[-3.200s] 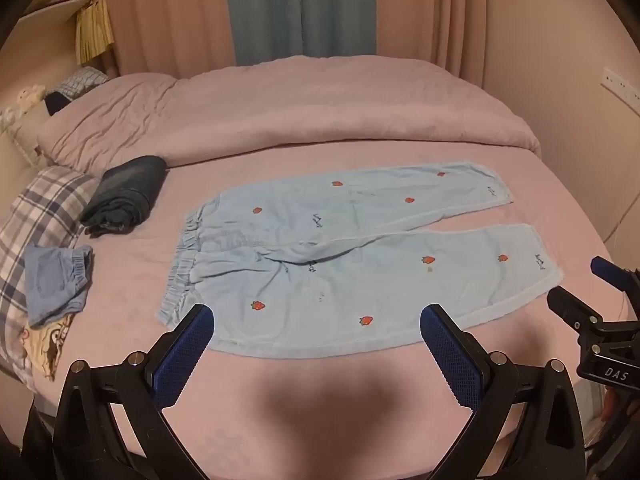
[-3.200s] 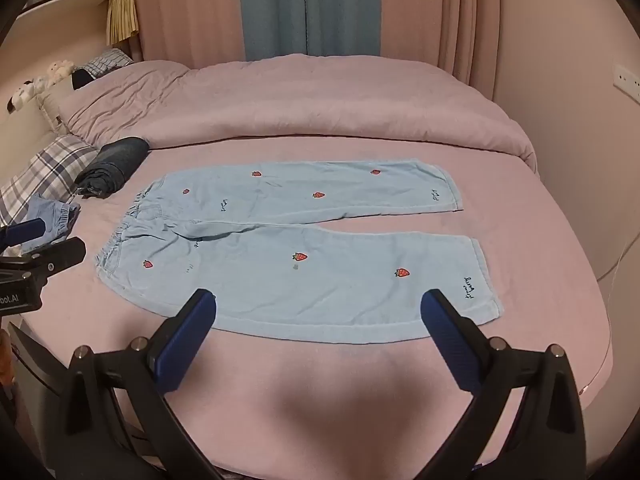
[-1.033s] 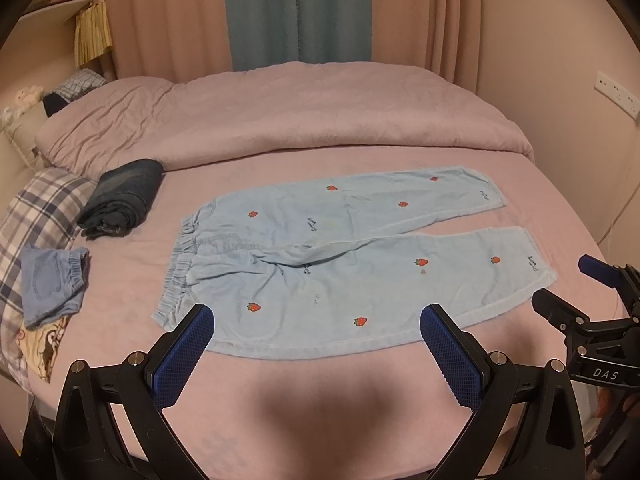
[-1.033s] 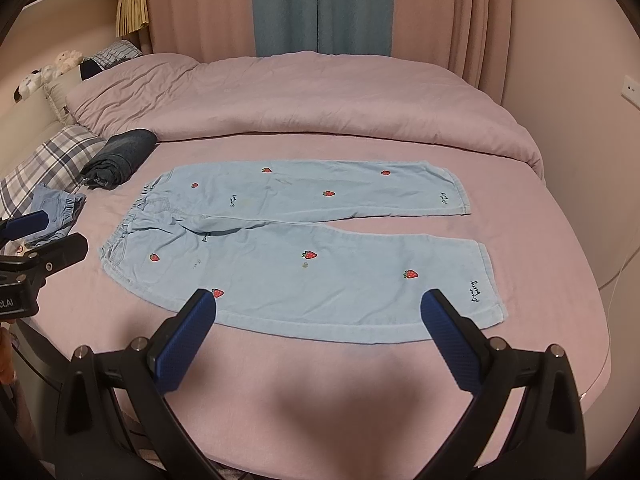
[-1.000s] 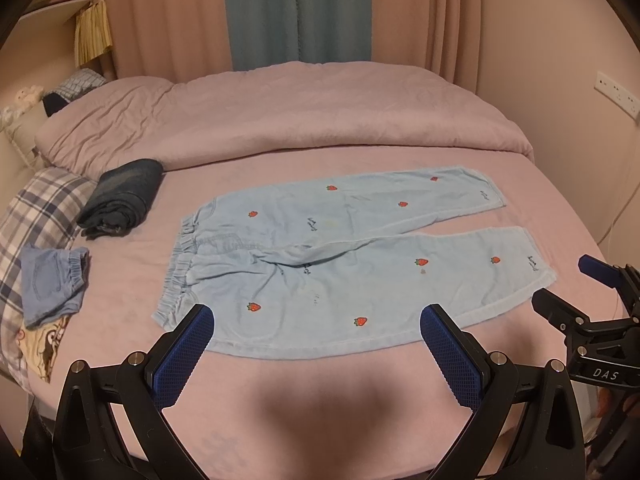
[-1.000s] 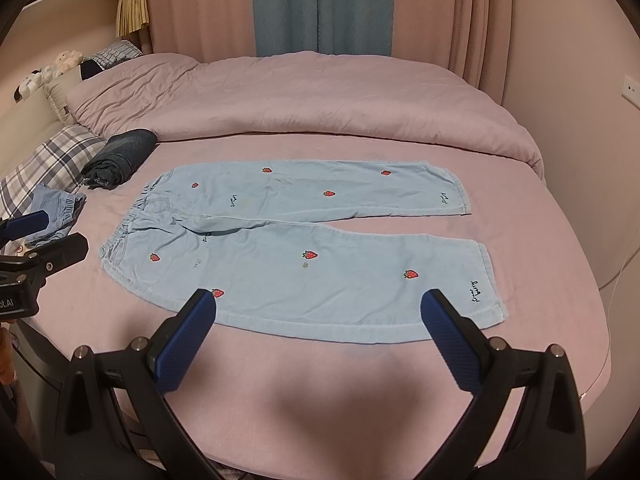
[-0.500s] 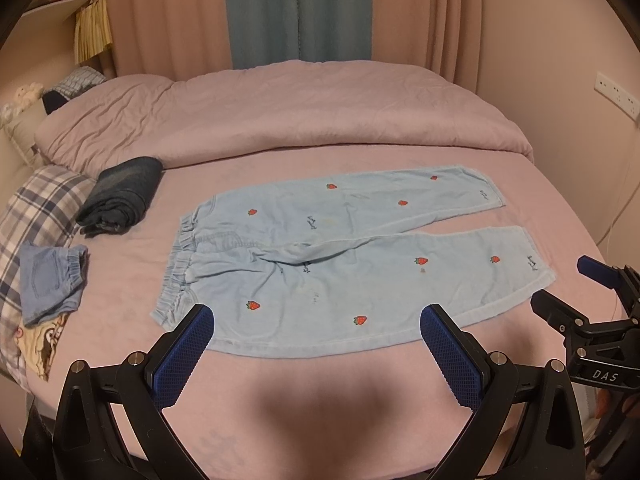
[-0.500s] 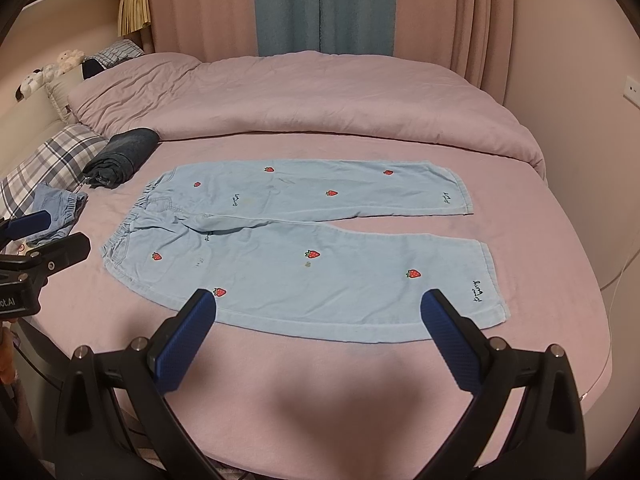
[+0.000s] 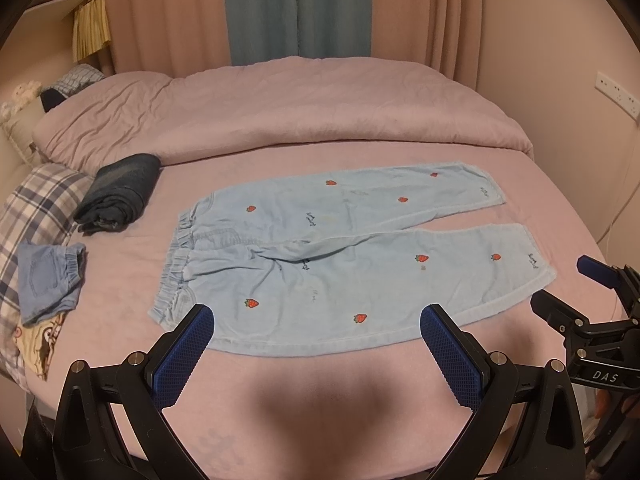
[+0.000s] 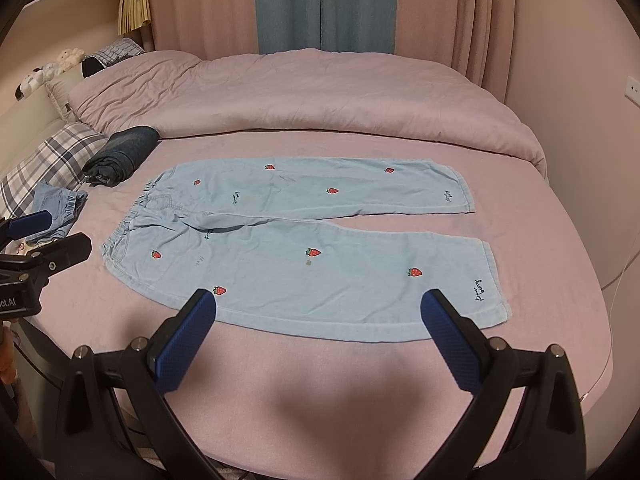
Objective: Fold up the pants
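From the left wrist camera we count one pair of pants [image 9: 340,264], light blue with small red strawberries, lying flat on the pink bed [image 9: 320,380] with both legs spread apart and the waistband toward the left. We see seven strawberries on it in this view. Beside the waistband there are two more pieces of clothing: one dark folded garment [image 9: 120,192] and one small blue garment [image 9: 48,280] that lies on a plaid pillow [image 9: 36,208]. One pink duvet [image 9: 280,112] is bunched behind the pants. Our left gripper [image 9: 316,344] hangs above the near edge of the pants, its two blue pads wide apart and holding nothing. At the right border the right gripper [image 9: 564,292] shows, near the leg hem, also spread.

From the right wrist camera the same single pair of pants [image 10: 304,248] lies in the middle of the bed [image 10: 320,400], seven strawberries visible. The right gripper [image 10: 320,320] is spread wide over the near leg, empty. The left gripper [image 10: 52,236] enters at the left edge, beside the waistband, its fingers parted.
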{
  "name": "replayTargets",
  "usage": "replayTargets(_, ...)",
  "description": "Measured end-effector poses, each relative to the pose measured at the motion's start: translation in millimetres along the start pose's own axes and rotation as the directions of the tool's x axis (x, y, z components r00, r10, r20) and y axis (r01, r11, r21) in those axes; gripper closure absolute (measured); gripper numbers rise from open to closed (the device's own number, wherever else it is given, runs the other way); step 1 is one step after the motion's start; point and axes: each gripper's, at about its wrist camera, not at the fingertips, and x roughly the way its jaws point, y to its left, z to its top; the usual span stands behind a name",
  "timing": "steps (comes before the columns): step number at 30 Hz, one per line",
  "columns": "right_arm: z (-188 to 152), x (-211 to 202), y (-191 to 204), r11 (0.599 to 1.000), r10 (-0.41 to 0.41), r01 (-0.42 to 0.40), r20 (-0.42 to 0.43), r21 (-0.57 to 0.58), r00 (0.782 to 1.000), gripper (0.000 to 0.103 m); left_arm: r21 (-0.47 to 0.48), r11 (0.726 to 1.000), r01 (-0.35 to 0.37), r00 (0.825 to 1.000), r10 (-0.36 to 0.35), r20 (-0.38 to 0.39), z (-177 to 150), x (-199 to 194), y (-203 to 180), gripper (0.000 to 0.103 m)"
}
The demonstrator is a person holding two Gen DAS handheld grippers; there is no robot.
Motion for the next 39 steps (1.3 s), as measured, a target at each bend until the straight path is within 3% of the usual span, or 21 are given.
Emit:
replayTargets(2, -0.8, 1.4, -0.1, 1.000, -0.001, 0.001, -0.001, 0.000, 1.000, 0.000, -0.007, 1.000, 0.025, 1.000, -0.025, -0.001, -0.5, 2.5, 2.2, 0.001)
replayTargets(6, -2.2, 9.1, -0.1, 1.000, 0.005, -0.005, -0.009, -0.001, 1.000, 0.000, -0.065, 0.988, 0.141, 0.989, -0.143, -0.025, -1.6, 22.3, 15.5, 0.001)
replayTargets(10, -7.1, 27.7, 5.6, 0.996, 0.068, -0.068, -0.009, -0.050, 0.998, 0.000, -0.094, 0.956, 0.279, 0.955, -0.287, -0.077, -11.4, 64.1, 36.0, 0.001)
replayTargets(11, -9.5, 34.1, 8.4, 0.994, 0.079, -0.080, -0.018, -0.073, 0.997, 0.000, -0.095, 0.954, 0.283, 0.951, -0.292, -0.099, -15.0, 73.2, 40.6, 0.001)
replayTargets(14, -22.7, 61.2, 22.3, 0.982, 0.087, -0.098, -0.075, -0.160, 0.993, 0.000, -0.051, 0.982, 0.184, 0.969, -0.190, -0.157, -33.4, 98.2, 57.4, 0.001)
replayTargets(15, -28.5, 70.5, 27.4, 0.977, 0.082, -0.098, -0.093, -0.189, 0.992, 0.000, -0.001, 0.992, 0.125, 0.981, -0.124, -0.147, -41.9, 104.1, 63.7, 0.001)
replayTargets(17, -37.3, 83.8, 33.9, 0.966, 0.079, -0.103, -0.109, -0.239, 0.991, 0.001, 0.068, 0.994, 0.085, 0.990, -0.076, -0.119, -52.3, 108.9, 72.1, 0.001)
replayTargets(19, -45.8, 94.4, 41.3, 0.947, 0.077, -0.112, -0.123, -0.302, 0.989, 0.001, 0.147, 0.987, 0.070, 0.995, -0.059, -0.078, -63.8, 111.0, 83.0, 0.001)
replayTargets(22, -53.8, 108.4, 45.3, 0.909, 0.073, -0.123, -0.139, -0.398, 0.988, 0.004, 0.254, 0.966, 0.048, 0.996, -0.026, -0.090, -76.0, 120.5, 99.2, 0.004)
replayTargets(28, -66.5, 144.7, 51.2, 0.844, 0.053, -0.150, -0.199, -0.514, 0.979, 0.031, 0.376, 0.926, -0.003, 0.992, 0.050, -0.116, -82.9, 153.5, 125.0, 0.026)
replayTargets(33, -59.1, 164.3, 58.9, 0.830, 0.073, -0.162, -0.183, -0.534, 0.980, 0.043, 0.452, 0.889, 0.065, 0.988, 0.005, -0.151, -84.4, 171.6, 124.2, 0.027)
replayTargets(35, -54.2, 168.1, 61.2, 0.831, 0.075, -0.160, -0.178, -0.533, 0.981, 0.058, 0.465, 0.880, 0.100, 0.984, -0.018, -0.178, -78.7, 168.1, 128.1, 0.028)
replayTargets(39, -46.4, 170.5, 60.0, 0.844, 0.102, -0.189, -0.196, -0.502, 0.975, 0.068, 0.491, 0.863, 0.120, 0.981, -0.025, -0.194, -79.8, 160.4, 136.6, 0.028)
